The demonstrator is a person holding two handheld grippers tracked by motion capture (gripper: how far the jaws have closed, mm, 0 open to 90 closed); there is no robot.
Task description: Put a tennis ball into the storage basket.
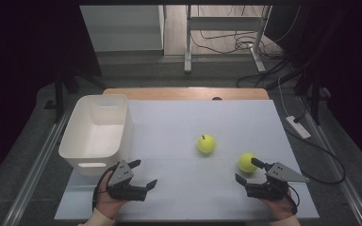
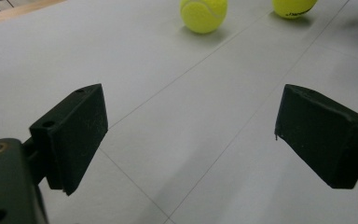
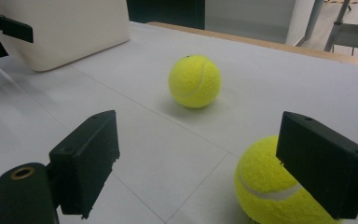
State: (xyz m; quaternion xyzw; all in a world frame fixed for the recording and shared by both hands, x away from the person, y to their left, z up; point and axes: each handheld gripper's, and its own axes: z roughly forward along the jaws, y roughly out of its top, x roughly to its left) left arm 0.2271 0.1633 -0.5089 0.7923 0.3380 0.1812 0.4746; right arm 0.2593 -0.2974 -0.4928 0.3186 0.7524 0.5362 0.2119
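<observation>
Two yellow tennis balls lie on the white table top (image 1: 184, 122). One ball (image 1: 206, 144) rests near the middle, the other ball (image 1: 247, 162) nearer the right front. My right gripper (image 1: 246, 171) stands open just in front of that nearer ball. In the right gripper view the near ball (image 3: 265, 191) lies partly behind the right-hand jaw, not pressed, and the middle ball (image 3: 195, 81) sits farther off. My left gripper (image 1: 144, 173) is open at the left front with nothing between its jaws. The left gripper view has its gripper (image 2: 191, 135) over bare table, both balls (image 2: 203, 14) (image 2: 294, 7) far ahead.
A white plastic bin (image 1: 96, 129) stands at the table's left side, close behind my left gripper; its wall (image 3: 65, 28) appears in the right gripper view. A wooden strip (image 1: 184, 93) edges the far side. Table legs and cables lie on the floor beyond.
</observation>
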